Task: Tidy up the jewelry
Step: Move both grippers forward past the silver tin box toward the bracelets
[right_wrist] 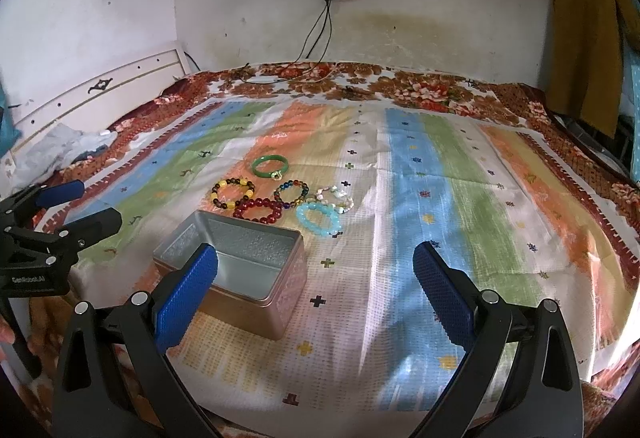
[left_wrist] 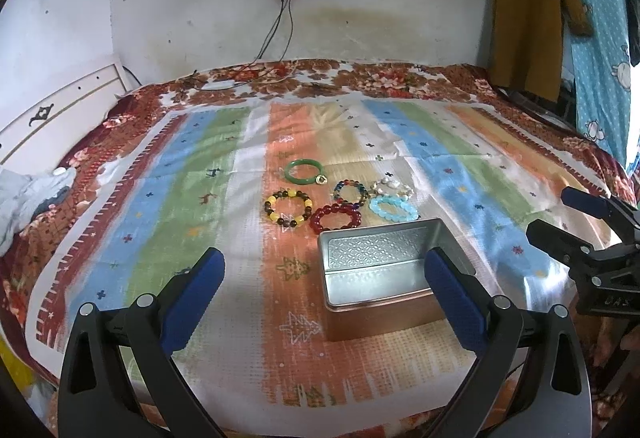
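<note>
Nearest the lens, the left gripper (left_wrist: 324, 286) is held with its jaws spread wide and nothing between them, above the striped cloth (left_wrist: 192, 198). Just beyond its fingers an open metal tin (left_wrist: 380, 278) is set on the cloth, with nothing seen inside. Behind the tin, six bracelets are laid close together: from the left, a yellow-and-brown beaded bracelet (left_wrist: 288, 208), a green bangle (left_wrist: 303, 171), a red beaded bracelet (left_wrist: 336, 218), a multicoloured beaded bracelet (left_wrist: 351, 191), a pale blue beaded bracelet (left_wrist: 393, 208) and a white bracelet (left_wrist: 394, 188). Farther right, the right gripper (right_wrist: 316, 278) is likewise held wide apart and holds nothing.
</note>
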{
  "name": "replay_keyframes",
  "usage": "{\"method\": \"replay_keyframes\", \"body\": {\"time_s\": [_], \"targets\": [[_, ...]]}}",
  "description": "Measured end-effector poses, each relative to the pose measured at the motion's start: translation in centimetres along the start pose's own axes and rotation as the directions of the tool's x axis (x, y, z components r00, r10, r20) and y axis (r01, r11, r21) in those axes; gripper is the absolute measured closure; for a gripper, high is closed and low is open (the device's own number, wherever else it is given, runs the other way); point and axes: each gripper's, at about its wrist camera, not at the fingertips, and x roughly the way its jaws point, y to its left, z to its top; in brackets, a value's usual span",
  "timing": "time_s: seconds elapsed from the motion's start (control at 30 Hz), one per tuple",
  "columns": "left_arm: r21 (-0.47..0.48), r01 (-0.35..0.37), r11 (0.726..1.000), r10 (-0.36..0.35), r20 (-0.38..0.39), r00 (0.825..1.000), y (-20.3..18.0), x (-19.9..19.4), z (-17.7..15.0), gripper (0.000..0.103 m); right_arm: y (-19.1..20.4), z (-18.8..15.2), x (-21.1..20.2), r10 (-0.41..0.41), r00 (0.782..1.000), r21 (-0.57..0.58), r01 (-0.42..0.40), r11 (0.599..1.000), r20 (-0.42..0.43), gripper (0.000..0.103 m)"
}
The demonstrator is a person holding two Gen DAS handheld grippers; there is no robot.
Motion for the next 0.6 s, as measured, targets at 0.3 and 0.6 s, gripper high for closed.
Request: {"method": "replay_keyframes", "body": {"time_s": [0.3, 0.6], "targets": [[-0.016, -0.017, 1.0, 0.016, -0.031, 0.999, 0.5, 0.7, 0.5, 0.005, -0.4, 0.5, 0.2, -0.013, 1.0, 0.023, 0.013, 1.0, 0.002, 0.004], [-0.042, -0.001, 0.999, -0.002, -0.053, 0.999, 1.3, 2.0, 1.7, 0.005, -0.4, 1.6, 1.7, -0.012, 1.0, 0.023, 0.013, 1.0, -0.01, 0.004]]}}
